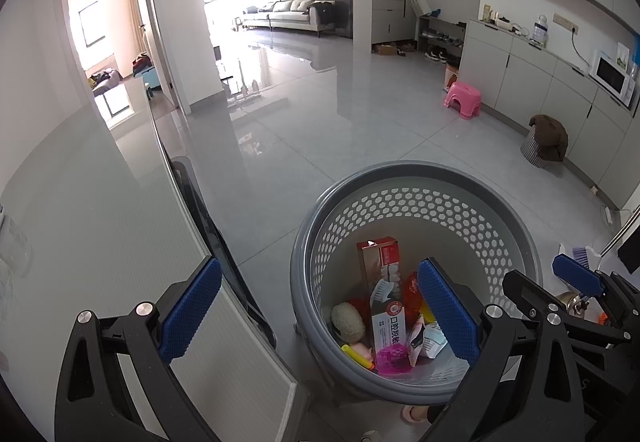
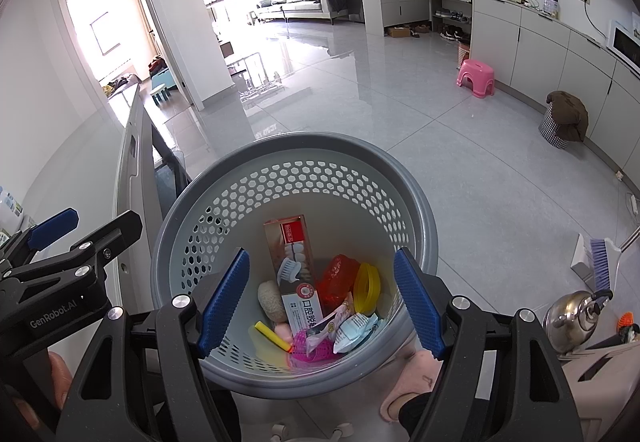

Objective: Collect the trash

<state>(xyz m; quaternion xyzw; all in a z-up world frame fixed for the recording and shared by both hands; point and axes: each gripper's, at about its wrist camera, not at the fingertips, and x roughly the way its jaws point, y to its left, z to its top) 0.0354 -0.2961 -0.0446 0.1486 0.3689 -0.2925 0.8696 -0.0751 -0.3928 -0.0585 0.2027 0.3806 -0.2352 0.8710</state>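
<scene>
A round grey perforated basket [image 1: 416, 172] [image 2: 296, 141] stands on the tiled floor below both grippers. In it lie a toothpaste box [image 2: 298, 274], a beige sponge [image 2: 270, 298], a yellow marker [image 2: 272, 334], a pink mesh ball [image 2: 316, 348], a red wrapper [image 2: 338, 278], a yellow ring [image 2: 368, 286] and small packets [image 2: 354, 328]. My left gripper [image 1: 320, 310] hangs open over the basket's left rim, nothing between its blue pads. Above the basket's mouth my right gripper [image 2: 320, 302] is open and empty too. Each gripper shows at the edge of the other's view.
A white table edge [image 1: 224, 322] runs along the left of the basket. A steel kettle [image 2: 572, 312], a brush with dustpan [image 2: 596, 262], a pink stool [image 2: 476, 78] and a checked bin under a brown cloth [image 2: 564, 122] stand to the right. A slippered foot [image 2: 408, 382] is beside the basket.
</scene>
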